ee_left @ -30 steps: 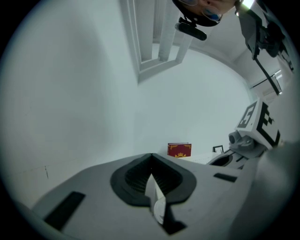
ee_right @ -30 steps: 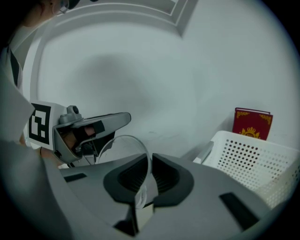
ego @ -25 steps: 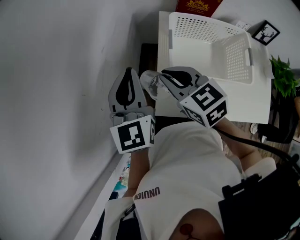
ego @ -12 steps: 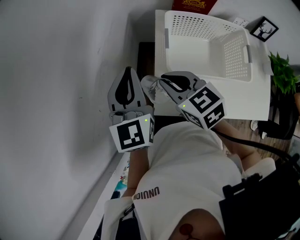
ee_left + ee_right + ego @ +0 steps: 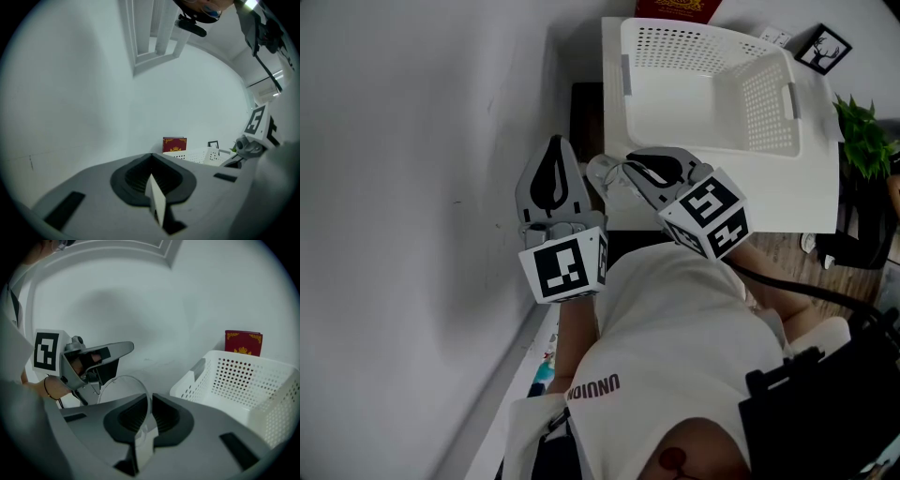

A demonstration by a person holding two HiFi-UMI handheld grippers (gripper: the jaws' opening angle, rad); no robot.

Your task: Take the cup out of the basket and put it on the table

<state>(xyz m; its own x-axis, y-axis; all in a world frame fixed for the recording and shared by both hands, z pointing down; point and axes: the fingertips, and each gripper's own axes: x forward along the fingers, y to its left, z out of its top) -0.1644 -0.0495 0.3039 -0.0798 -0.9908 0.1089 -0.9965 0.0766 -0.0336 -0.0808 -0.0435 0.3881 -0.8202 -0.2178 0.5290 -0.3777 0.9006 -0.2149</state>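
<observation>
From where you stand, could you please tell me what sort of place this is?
Probably a home or office corner: a white table against a plain wall, with a perforated basket, a small framed picture and a green plant.

You are standing beside a plain white wall [image 5: 412, 187], looking down on a white rectangular table [image 5: 787, 199]. A dark red gold-crested book [image 5: 675, 7] is standing at its far edge, a small black picture frame [image 5: 823, 49] is sitting by its far right corner, and a green leafy plant [image 5: 862, 141] is showing just off its right edge.
</observation>
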